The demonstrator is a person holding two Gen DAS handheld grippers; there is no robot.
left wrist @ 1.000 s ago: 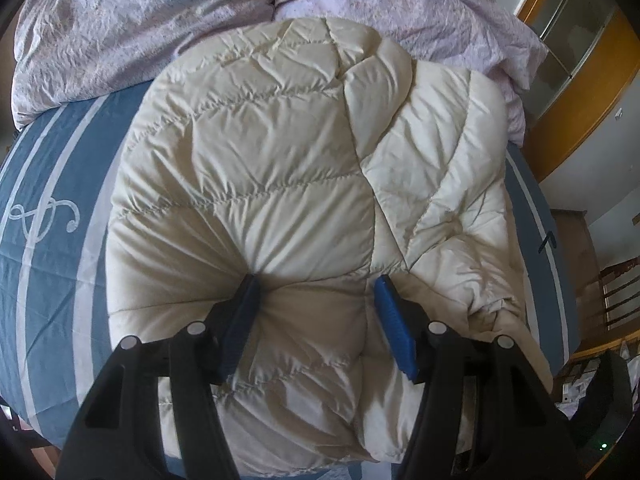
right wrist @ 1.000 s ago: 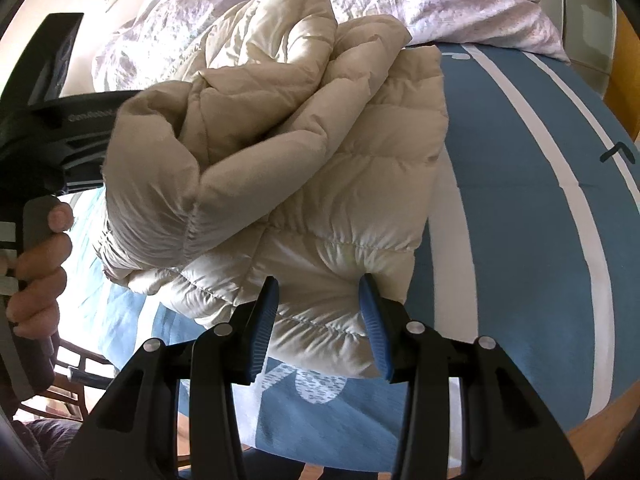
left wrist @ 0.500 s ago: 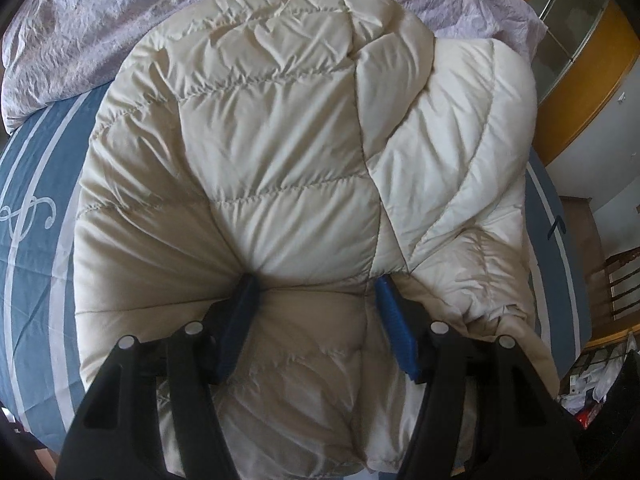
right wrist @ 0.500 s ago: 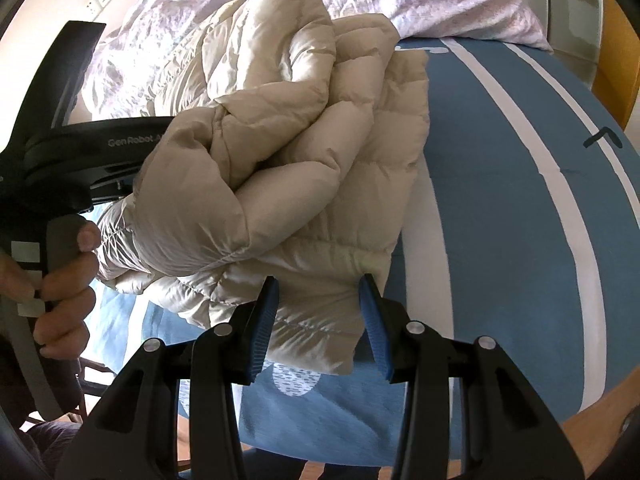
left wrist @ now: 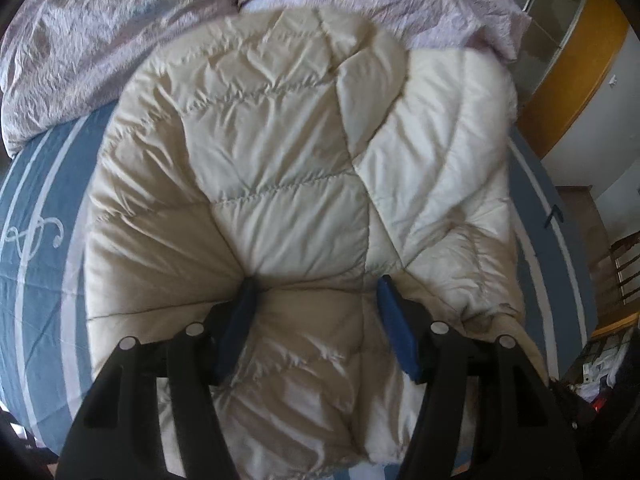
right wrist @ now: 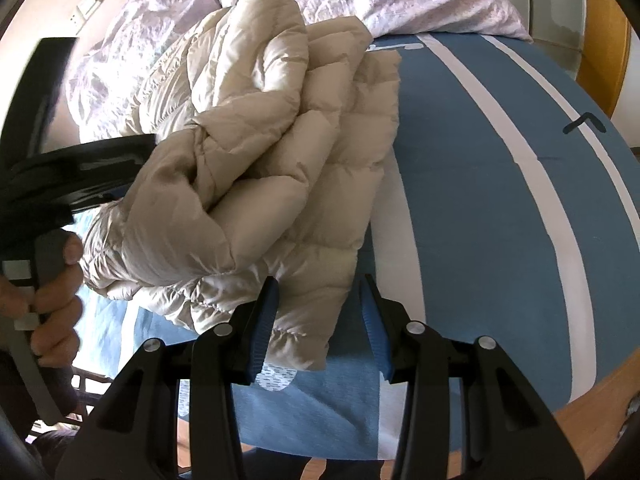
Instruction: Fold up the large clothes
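Note:
A puffy beige down jacket (left wrist: 280,160) lies bunched on a bed with a blue-and-white striped sheet (left wrist: 44,280). My left gripper (left wrist: 316,300) is shut on a thick fold of it, and the quilted cloth bulges between and around the blue pads. In the right wrist view the jacket (right wrist: 260,180) hangs as a folded bundle from the left gripper's black body (right wrist: 60,168), which a hand (right wrist: 56,280) holds. My right gripper (right wrist: 318,304) is open over the jacket's lower corner. That corner touches the left pad, and a gap shows at the right pad.
A crumpled lilac duvet (left wrist: 100,40) covers the head of the bed. A wooden wardrobe (left wrist: 572,60) and a chair (left wrist: 624,268) stand to the right. The striped sheet (right wrist: 500,200) stretches right of the jacket to the wooden bed edge (right wrist: 592,412).
In the right wrist view the jacket bundle has shifted left with the left gripper, and its edge has drawn away from my right gripper's right pad. The left gripper's hold looks the same.

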